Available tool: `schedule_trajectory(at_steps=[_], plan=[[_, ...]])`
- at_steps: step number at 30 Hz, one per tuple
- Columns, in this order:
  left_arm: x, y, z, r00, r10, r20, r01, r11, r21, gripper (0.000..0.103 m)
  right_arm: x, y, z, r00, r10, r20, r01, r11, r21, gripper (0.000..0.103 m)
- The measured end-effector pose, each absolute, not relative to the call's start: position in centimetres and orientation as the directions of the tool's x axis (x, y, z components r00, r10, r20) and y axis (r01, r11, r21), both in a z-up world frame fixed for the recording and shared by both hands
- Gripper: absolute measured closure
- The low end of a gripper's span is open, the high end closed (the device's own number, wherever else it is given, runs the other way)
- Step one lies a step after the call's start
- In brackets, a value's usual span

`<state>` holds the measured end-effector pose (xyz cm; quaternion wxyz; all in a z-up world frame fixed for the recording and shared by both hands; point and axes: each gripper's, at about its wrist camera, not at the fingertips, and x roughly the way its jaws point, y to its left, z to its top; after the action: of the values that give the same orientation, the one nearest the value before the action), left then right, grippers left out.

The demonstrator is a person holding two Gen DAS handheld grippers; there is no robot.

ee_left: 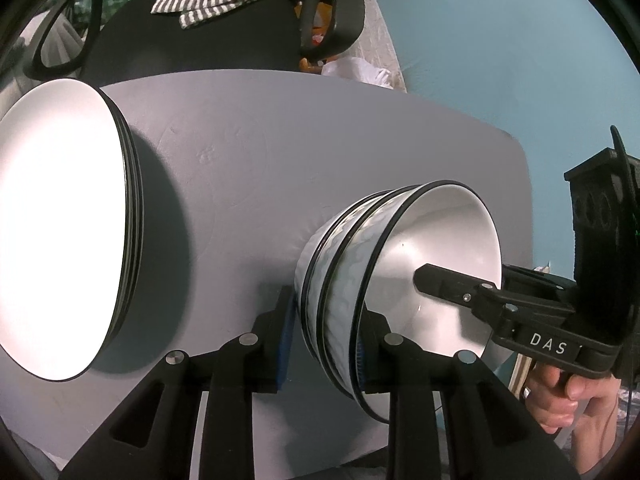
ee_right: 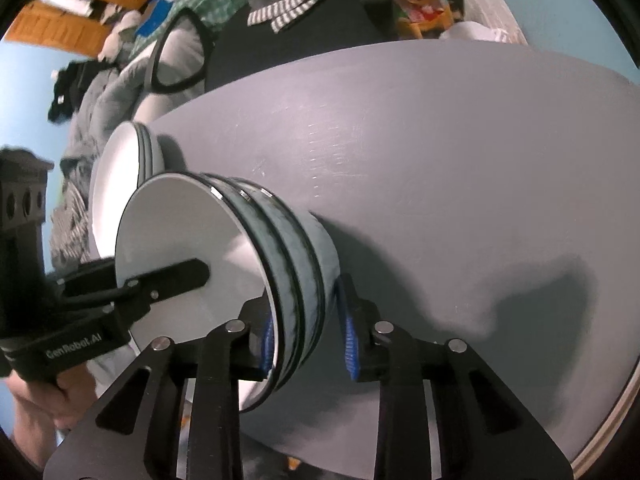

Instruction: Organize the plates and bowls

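Left wrist: left gripper (ee_left: pixel 324 338) and right gripper (ee_right: pixel 310 330) each straddle the bowls' (ee_left: pixel 360 272) rim (grip unclear); plates (ee_left: pixel 60 224) at left.

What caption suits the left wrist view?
Left gripper straddling the rims of stacked white black-rimmed bowls beside stacked white plates on a grey table.

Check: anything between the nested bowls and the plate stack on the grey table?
Nothing visible. Bare grey tabletop lies between the nested white black-rimmed bowls and the stack of white black-rimmed plates. Both hand-held grippers straddle the bowls' rims, left, right.
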<state>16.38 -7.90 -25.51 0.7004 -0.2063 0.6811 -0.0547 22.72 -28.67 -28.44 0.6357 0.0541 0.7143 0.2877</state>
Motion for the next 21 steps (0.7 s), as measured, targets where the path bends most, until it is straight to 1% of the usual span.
schedule_trajectory(at_steps=[2, 4, 6, 7, 11, 13, 16, 18, 21], plan=[[16.4, -7.8, -25.6, 0.069, -0.368, -0.927, -0.206, 0.904, -0.374, 0.076, 22.8, -28.8, -28.5, -0.186, 0.448, -0.875, -0.282, 0.828, 0.484, 0.079], [16.4, -7.6, -26.2, 0.055, -0.412, -0.910, -0.219, 0.884, -0.413, 0.070, 22.9, -28.8, -28.5, -0.186, 0.446, -0.876, -0.286, 0.828, 0.482, 0.079], [16.2, -7.6, -27.2, 0.029, -0.461, -0.887, -0.242, 0.858, -0.454, 0.058, 22.9, -28.8, -28.5, -0.194, 0.447, -0.873, -0.282, 0.827, 0.486, 0.079], [16.1, -7.7, -27.5, 0.029, -0.472, -0.881, -0.247, 0.851, -0.464, 0.057, 22.9, -28.7, -28.5, -0.196, 0.448, -0.872, -0.280, 0.827, 0.488, 0.079], [15.7, -8.8, -26.7, 0.083, -0.408, -0.909, -0.193, 0.888, -0.416, 0.058, 23.1, -28.9, -28.5, -0.198, 0.447, -0.872, -0.269, 0.831, 0.487, 0.078], [15.7, -8.7, -26.7, 0.087, -0.412, -0.907, -0.210, 0.882, -0.421, 0.059, 23.0, -28.8, -28.5, -0.196, 0.446, -0.874, -0.272, 0.831, 0.485, 0.078], [15.8, -8.2, -26.7, 0.087, -0.422, -0.902, -0.244, 0.869, -0.431, 0.065, 22.9, -28.8, -28.4, -0.192, 0.440, -0.877, -0.282, 0.831, 0.479, 0.079], [15.8, -7.8, -26.5, 0.095, -0.417, -0.904, -0.254, 0.868, -0.427, 0.072, 22.9, -28.7, -28.4, -0.195, 0.437, -0.878, -0.284, 0.832, 0.477, 0.079], [16.2, -8.2, -26.3, 0.088, -0.394, -0.915, -0.243, 0.882, -0.403, 0.074, 22.9, -28.5, -28.3, -0.200, 0.427, -0.882, -0.292, 0.833, 0.470, 0.079]])
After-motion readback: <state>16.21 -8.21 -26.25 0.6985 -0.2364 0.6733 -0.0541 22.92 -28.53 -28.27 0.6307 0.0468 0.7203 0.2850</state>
